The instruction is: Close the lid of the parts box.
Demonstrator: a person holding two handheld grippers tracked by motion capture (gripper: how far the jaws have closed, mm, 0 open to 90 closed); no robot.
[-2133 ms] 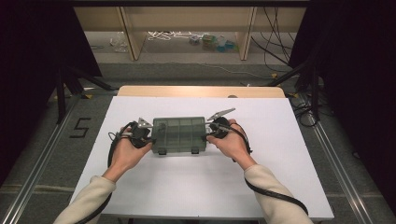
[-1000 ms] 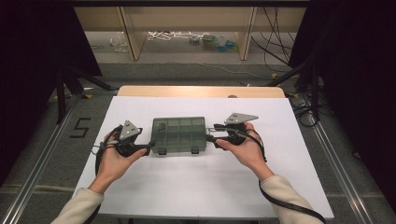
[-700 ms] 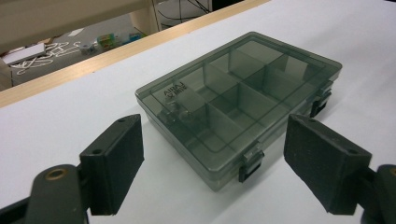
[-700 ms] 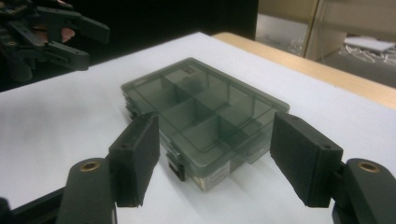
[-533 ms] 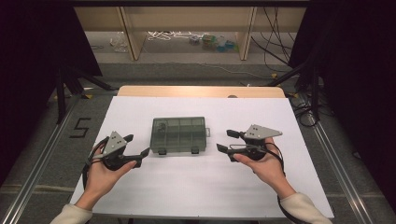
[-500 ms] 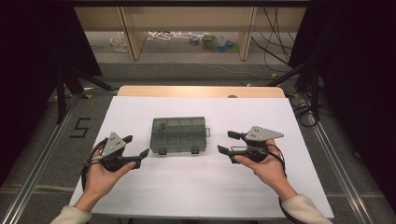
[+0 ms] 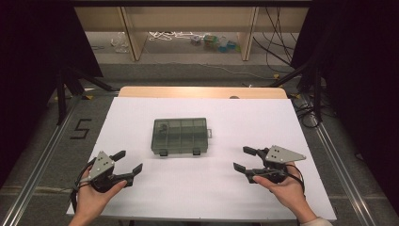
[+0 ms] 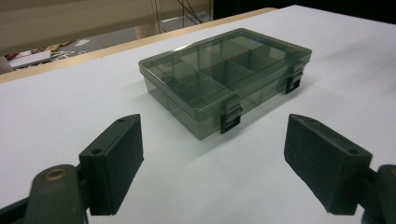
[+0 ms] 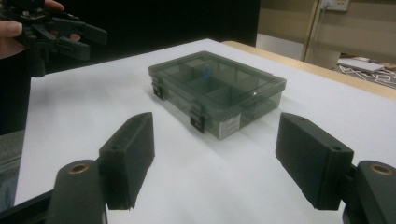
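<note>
A smoky grey compartment box [image 7: 180, 135] lies shut in the middle of the white table [image 7: 263, 122], its two latches facing the near edge. My left gripper [image 7: 129, 161] is at the near left, well away from the box [image 8: 224, 79]. Its jaws have just been opening and stand open with nothing between them [image 8: 233, 168]. My right gripper [image 7: 241, 158] is at the near right, also apart from the box [image 9: 215, 86]. Its jaws have just been opening too, and nothing is between them [image 9: 215, 158]. A small blue item [image 9: 206, 71] shows inside one compartment.
The table's far edge is a wooden strip [image 7: 202, 92]. Beyond it stands a low shelf with cables and small items [image 7: 207, 40]. A "5" is marked on the floor [image 7: 81, 128] to the left. Bare white surface lies all round the box.
Both hands have drawn away from the box's ends, outward and toward the near edge. The jaws have spread wider. The box has stayed in place.
</note>
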